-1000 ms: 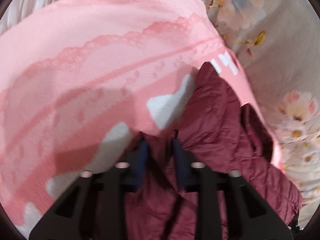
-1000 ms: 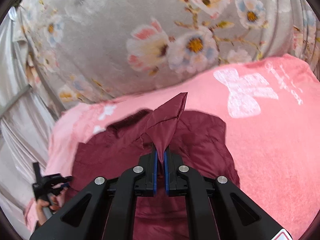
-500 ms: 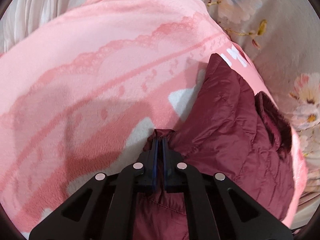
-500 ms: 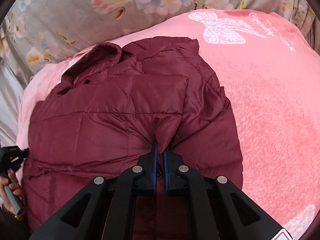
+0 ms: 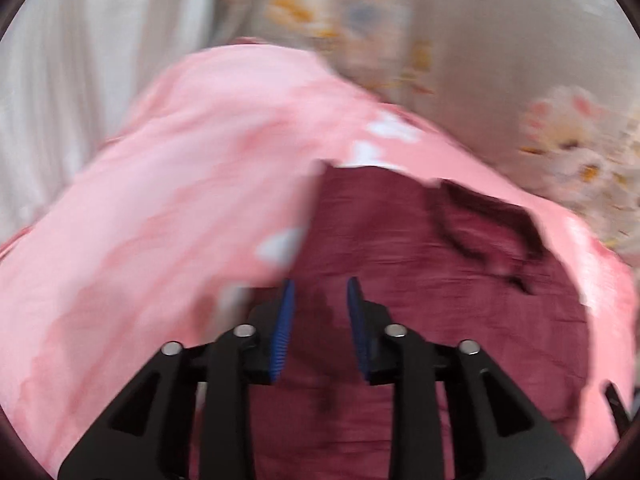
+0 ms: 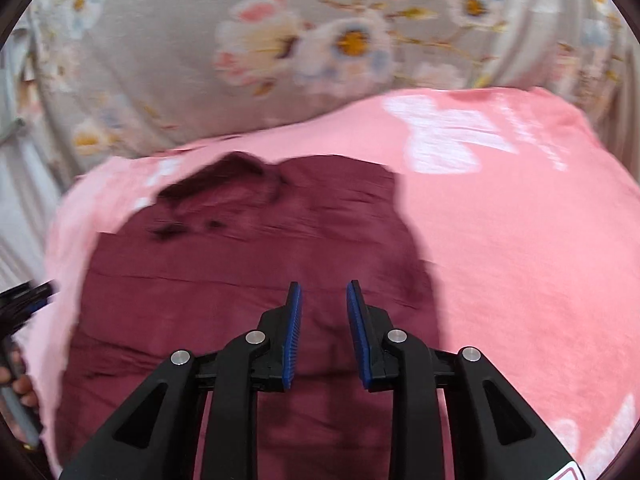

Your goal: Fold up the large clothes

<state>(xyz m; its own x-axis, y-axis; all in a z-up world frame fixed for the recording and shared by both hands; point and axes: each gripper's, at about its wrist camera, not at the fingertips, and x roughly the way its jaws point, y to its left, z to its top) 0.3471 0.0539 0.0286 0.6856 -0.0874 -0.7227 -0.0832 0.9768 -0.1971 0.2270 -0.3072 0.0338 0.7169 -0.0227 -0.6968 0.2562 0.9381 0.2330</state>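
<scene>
Left tongs (image 5: 318, 292): blue pads parted and opening, nothing between them, angled down above the near left part of the maroon jacket (image 5: 420, 304). Right tongs (image 6: 322, 294): same, blue pads apart and opening, empty, tilted down over the jacket's near middle. In the right wrist view, at the left edge, a hand (image 6: 18, 380) wrapped round the handle of the left tongs, fingers curled on the grip.

Jacket lying folded and fairly flat on the pink blanket (image 6: 520, 248), collar at the far end, dark and rumpled. Blanket spread under it on all sides, with a white bow print (image 6: 448, 136) far right. Beyond the blanket, grey floral bedding (image 6: 280, 40). Pale curtain-like fabric (image 5: 80, 60) far left in the left wrist view. Both pictures smeared by motion, the left more so.
</scene>
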